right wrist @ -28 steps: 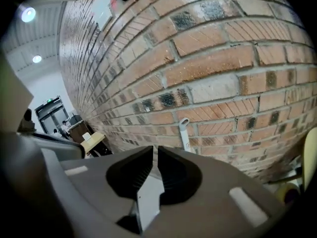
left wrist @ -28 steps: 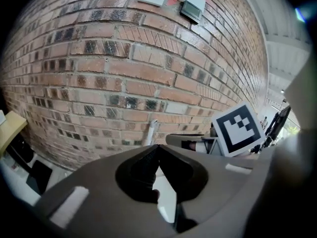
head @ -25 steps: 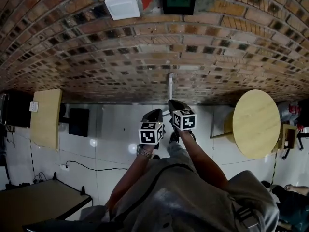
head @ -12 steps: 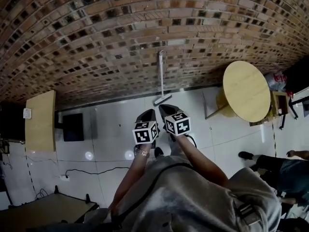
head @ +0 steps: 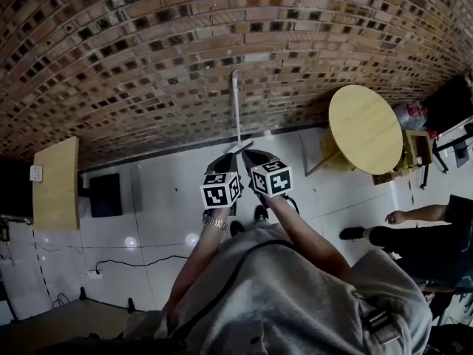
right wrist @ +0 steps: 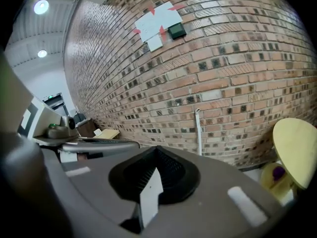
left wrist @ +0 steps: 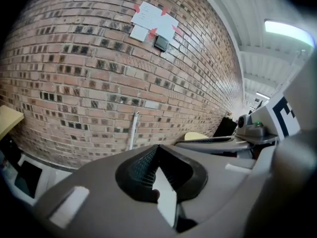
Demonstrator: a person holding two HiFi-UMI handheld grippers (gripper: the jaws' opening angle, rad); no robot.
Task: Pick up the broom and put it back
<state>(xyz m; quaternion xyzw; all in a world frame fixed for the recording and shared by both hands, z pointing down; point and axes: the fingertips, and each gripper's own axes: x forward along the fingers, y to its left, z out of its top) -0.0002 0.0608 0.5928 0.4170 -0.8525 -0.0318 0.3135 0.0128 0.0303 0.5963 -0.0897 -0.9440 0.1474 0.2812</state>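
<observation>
The broom [head: 236, 109] leans on the brick wall [head: 111, 65] straight ahead of you, handle upright, head on the floor just beyond both tips; your left gripper [head: 222, 165] and right gripper [head: 253, 160] are each closed tip to tip, holding nothing; the handle rises between them, neither clearly nearer; you'll need to open one before reaching.

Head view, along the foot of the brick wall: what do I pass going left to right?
rectangular wooden table → black box on the floor → broom leaning on the wall → round yellow table → person at the right edge
</observation>
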